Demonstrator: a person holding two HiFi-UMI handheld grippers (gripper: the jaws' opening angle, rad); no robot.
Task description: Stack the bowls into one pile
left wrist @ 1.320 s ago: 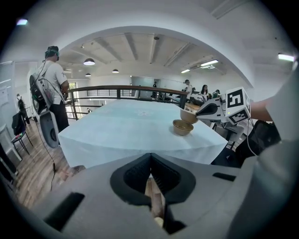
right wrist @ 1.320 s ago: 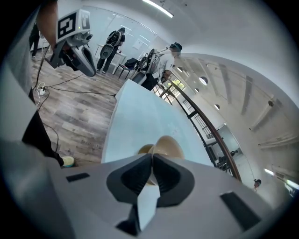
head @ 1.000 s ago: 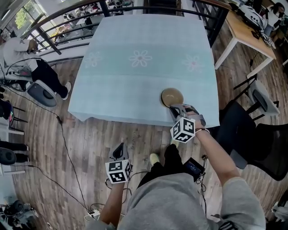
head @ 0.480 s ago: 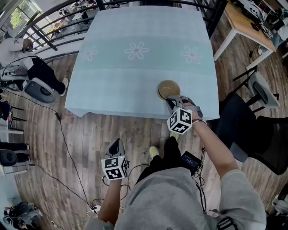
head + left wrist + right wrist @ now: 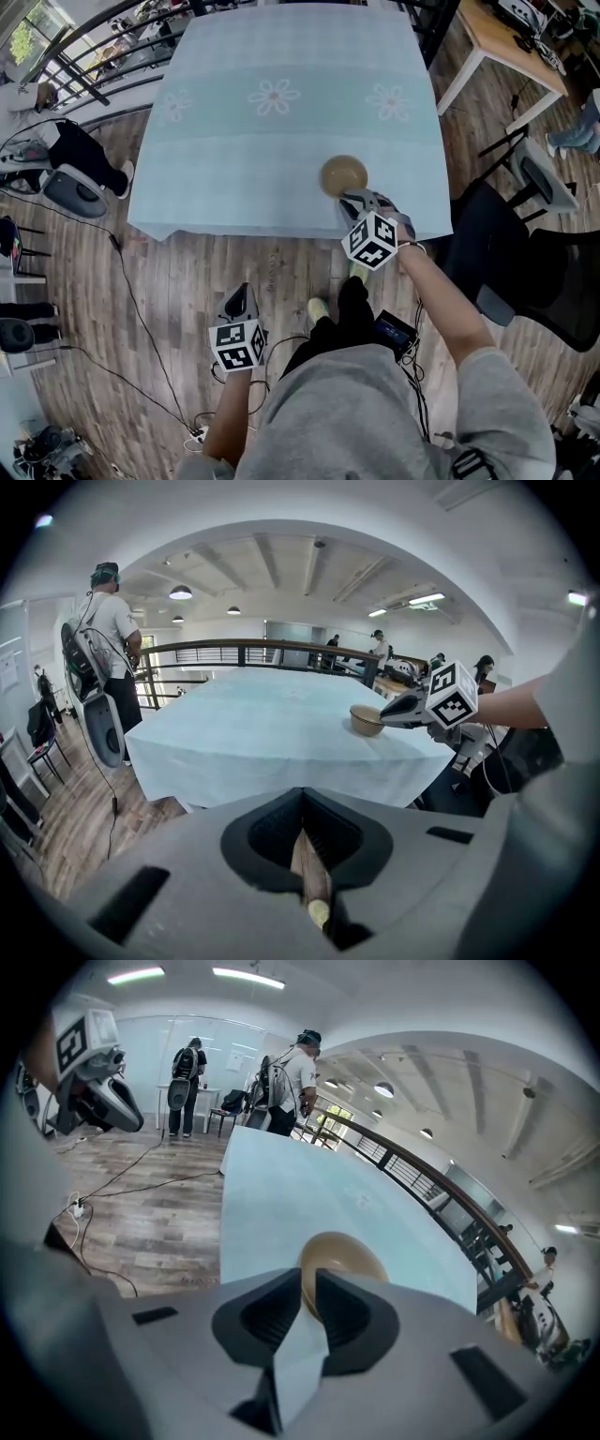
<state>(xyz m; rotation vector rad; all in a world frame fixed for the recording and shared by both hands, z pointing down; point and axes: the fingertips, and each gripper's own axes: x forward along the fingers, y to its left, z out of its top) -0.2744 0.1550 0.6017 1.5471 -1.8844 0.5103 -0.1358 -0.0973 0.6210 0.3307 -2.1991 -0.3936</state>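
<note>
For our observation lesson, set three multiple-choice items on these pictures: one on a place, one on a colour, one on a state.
1. Where on the table does the bowl stand?
A at the far edge
B by the edge nearest the person
C at the centre

2. What colour is the tablecloth?
A red
B light blue
C black

3. How do the left gripper's jaws stand?
A shut, empty
B wide open
C shut on a bowl

Key: 1 B, it sits by the near edge, with the right gripper at its rim. 2 B, the cloth is pale blue all over. 3 A, the jaws meet with nothing between them.
</note>
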